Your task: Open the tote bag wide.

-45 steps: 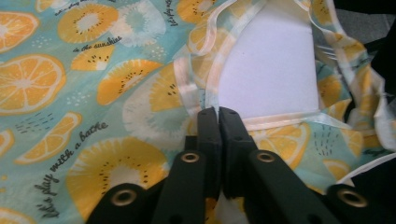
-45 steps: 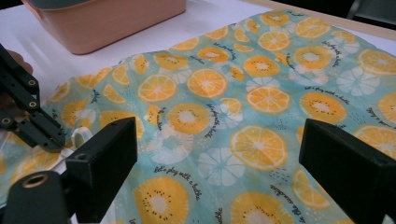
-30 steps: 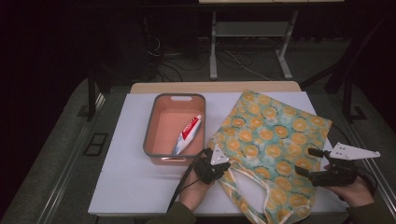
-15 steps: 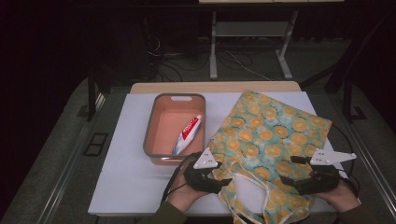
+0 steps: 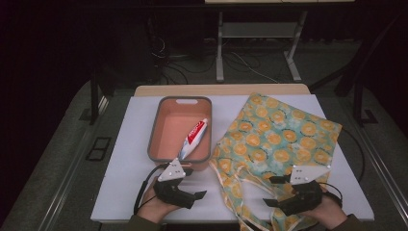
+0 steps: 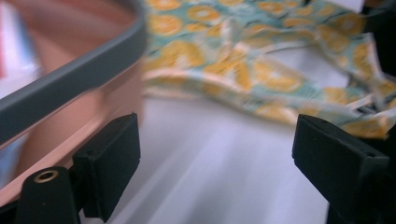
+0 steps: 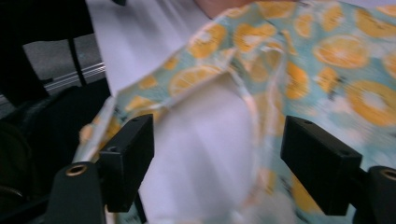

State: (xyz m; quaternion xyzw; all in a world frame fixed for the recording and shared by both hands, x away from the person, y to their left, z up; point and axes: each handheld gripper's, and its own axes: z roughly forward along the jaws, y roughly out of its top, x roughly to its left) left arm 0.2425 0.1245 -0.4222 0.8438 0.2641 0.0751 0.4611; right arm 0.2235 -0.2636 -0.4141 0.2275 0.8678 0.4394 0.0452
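A teal cloth bag [image 5: 279, 139] printed with orange slices lies flat on the right of the white table [image 5: 130, 159]. Its straps [image 5: 240, 192] trail toward the front edge. My left gripper [image 5: 195, 185] is at the front, just before the pink tray [image 5: 156, 139], and points right toward the bag. Its jaws have just been opening and stand wide, with bare table between them [image 6: 217, 144]. My right gripper [image 5: 272, 191] hovers over the bag's near end and points left. Its jaws have been closing a little but remain open, with the bag's strap [image 7: 261, 107] lying loose between them [image 7: 219, 140].
The grey-rimmed pink tray [image 6: 70, 74] holds a red and white toothpaste tube [image 5: 193, 137]. The table's front edge is close under both hands. A metal stand and cables [image 5: 255, 57] lie on the dark floor beyond the table.
Both hands have drawn back toward the front edge. The left gripper moved left off the bag's edge and its jaws opened. The right gripper moved left over the bag's near end.
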